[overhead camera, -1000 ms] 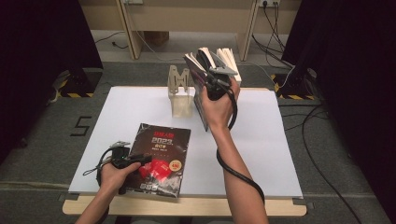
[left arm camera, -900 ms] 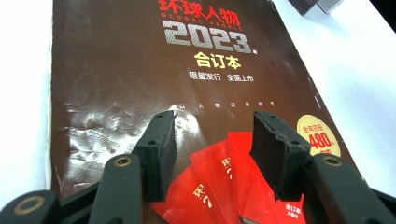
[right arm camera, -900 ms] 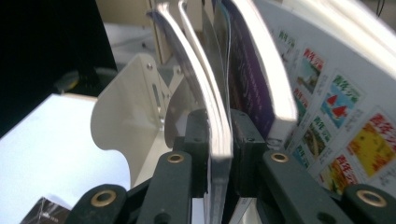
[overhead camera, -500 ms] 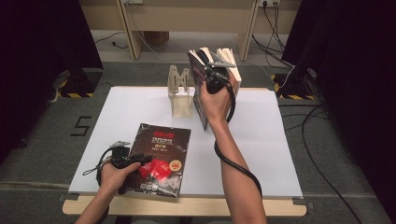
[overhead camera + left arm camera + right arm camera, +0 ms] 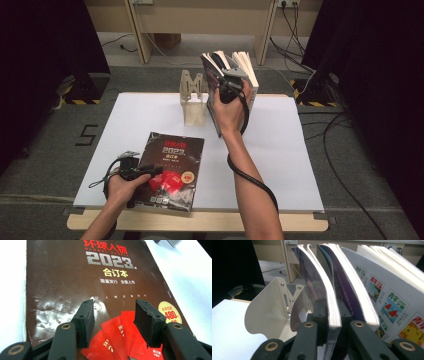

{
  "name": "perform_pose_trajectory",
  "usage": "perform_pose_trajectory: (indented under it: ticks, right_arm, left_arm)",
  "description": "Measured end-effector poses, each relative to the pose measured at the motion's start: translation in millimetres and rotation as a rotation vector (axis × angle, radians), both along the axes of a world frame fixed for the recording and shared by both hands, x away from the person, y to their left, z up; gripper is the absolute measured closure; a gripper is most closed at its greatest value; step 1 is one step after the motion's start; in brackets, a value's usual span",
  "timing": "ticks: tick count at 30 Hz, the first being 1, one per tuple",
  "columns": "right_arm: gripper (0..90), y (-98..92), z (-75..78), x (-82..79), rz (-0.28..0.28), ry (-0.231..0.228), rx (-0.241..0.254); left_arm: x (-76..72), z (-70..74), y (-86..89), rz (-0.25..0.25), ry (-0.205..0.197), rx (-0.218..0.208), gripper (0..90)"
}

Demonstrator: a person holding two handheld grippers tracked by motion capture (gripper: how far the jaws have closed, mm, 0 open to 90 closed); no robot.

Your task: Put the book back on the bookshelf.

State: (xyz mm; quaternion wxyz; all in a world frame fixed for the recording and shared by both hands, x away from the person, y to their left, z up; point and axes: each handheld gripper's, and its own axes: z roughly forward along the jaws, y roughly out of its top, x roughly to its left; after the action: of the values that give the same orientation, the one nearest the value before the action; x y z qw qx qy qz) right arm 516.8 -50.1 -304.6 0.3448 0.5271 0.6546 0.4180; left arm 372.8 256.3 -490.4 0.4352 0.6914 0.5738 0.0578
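A dark magazine with red print lies flat near the table's front left. My left gripper rests low over its cover, jaws open, nothing between them. At the back, a row of books leans beside a cream bookend. My right gripper points up into that row. In the right gripper view its pads press both sides of a dark-covered book. These jaws have just been opening a little, with the book still between them.
White sheet covers the tabletop, bare at right and in the middle. The bookend stands just left of the held book. A book with colourful pictures leans on its right. Cables and dark stands lie on the floor around the table.
My right hand has shifted slightly and the book in its jaws has changed its tilt, its dark cover turning into sight. The left gripper and the magazine stayed put.
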Motion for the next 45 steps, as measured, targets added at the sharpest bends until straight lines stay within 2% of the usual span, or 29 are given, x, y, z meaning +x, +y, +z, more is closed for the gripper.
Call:
perform_pose_trajectory:
  ticks: [4, 11, 19, 25, 27, 38, 45]
  right_arm:
    - [76.8, -3.0, 3.3, -7.4, 0.011, -0.022, -0.003]
    - [75.6, -11.6, 10.5, -25.8, 0.006, -0.066, -0.017]
    - [67.5, -19.5, 11.8, -33.0, -0.014, -0.083, -0.01]
    - [62.8, -22.7, 11.1, -38.3, -0.037, -0.121, 0.002]
    - [62.2, -24.8, 11.4, -40.2, -0.034, -0.114, 0.022]
    - [59.8, -33.6, 5.4, -44.4, -0.01, -0.084, 0.042]
    - [59.5, -35.2, 1.7, -46.5, 0.005, -0.064, 0.075]
  left_arm:
    - [-0.1, -0.1, -0.4, -0.001, -0.002, 0.001, 48.9]
    - [-0.6, 0.0, -1.9, -0.004, -0.003, 0.004, 48.9]
    - [-0.4, -0.2, -2.4, -0.004, -0.004, 0.002, 48.9]
    - [-0.4, -0.3, -1.9, -0.004, -0.005, 0.001, 48.9]
    - [-0.5, -0.1, -2.2, -0.004, -0.005, 0.003, 48.8]
    - [-0.6, 0.0, -2.8, -0.003, -0.005, 0.003, 48.6]
    - [-0.6, 0.6, -2.0, -0.002, -0.009, 0.002, 48.5]
